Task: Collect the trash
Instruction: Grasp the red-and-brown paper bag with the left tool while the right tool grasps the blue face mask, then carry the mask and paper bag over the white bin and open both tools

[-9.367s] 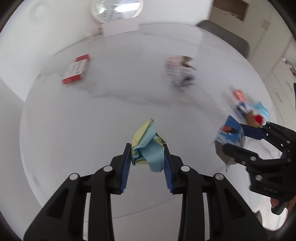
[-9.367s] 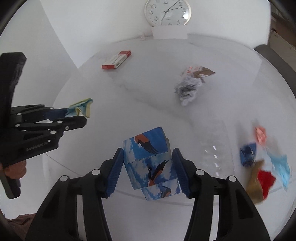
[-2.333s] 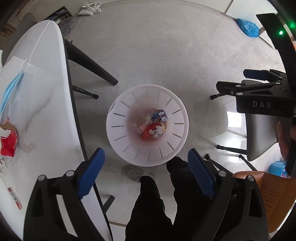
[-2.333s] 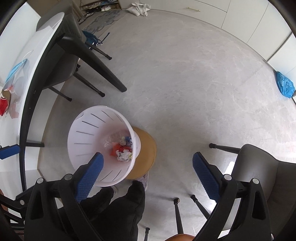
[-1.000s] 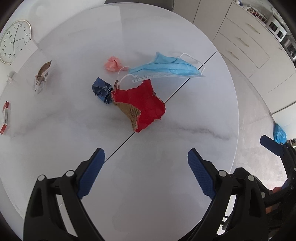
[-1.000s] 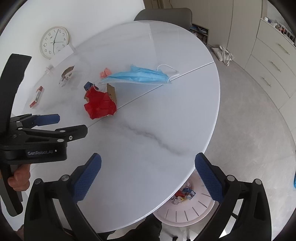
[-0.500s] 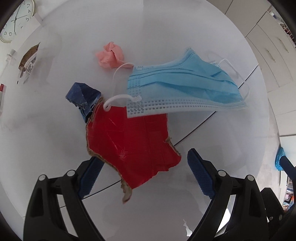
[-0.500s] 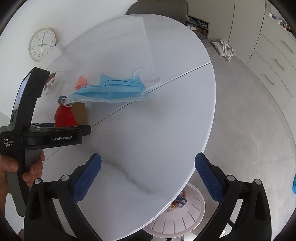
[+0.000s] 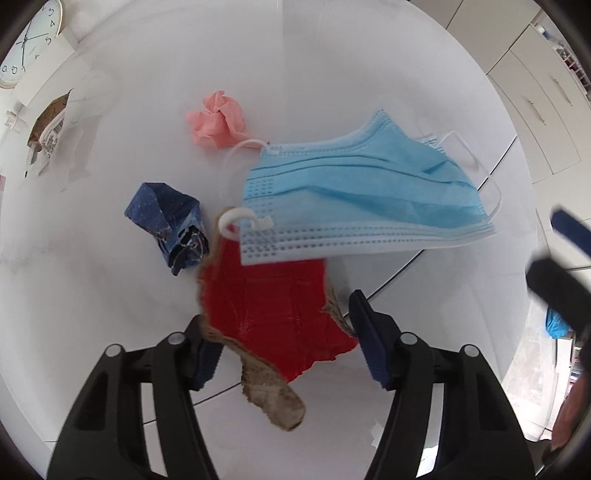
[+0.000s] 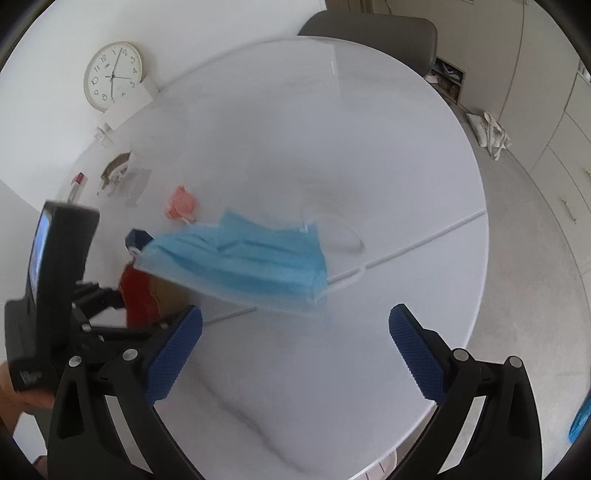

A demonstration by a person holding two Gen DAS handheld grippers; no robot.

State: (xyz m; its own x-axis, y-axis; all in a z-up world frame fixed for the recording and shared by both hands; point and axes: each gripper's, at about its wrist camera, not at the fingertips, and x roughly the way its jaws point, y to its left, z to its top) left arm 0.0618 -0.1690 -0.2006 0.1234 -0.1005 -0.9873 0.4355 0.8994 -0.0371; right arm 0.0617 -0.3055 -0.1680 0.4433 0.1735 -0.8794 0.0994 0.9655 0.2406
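A torn red cardboard scrap (image 9: 273, 306) lies on the white round table (image 9: 332, 74), between the two fingers of my left gripper (image 9: 284, 343), which is open around it. A blue face mask (image 9: 362, 195) lies just beyond and partly over it. A crumpled dark blue wrapper (image 9: 170, 221) and a pink paper ball (image 9: 218, 122) lie to the left. My right gripper (image 10: 295, 350) is open and empty, close to the mask (image 10: 240, 262). The red scrap (image 10: 138, 291) is partly hidden there by the left gripper.
A torn brown and white packet (image 9: 46, 133) and a red box (image 10: 78, 182) lie at the far left of the table. A clock (image 10: 112, 75) leans against the wall. A grey chair (image 10: 369, 27) stands behind the table. The table edge runs on the right.
Both grippers have moved closer to the trash. The left gripper's fingers have narrowed around the red scrap. The right gripper has come nearer the mask.
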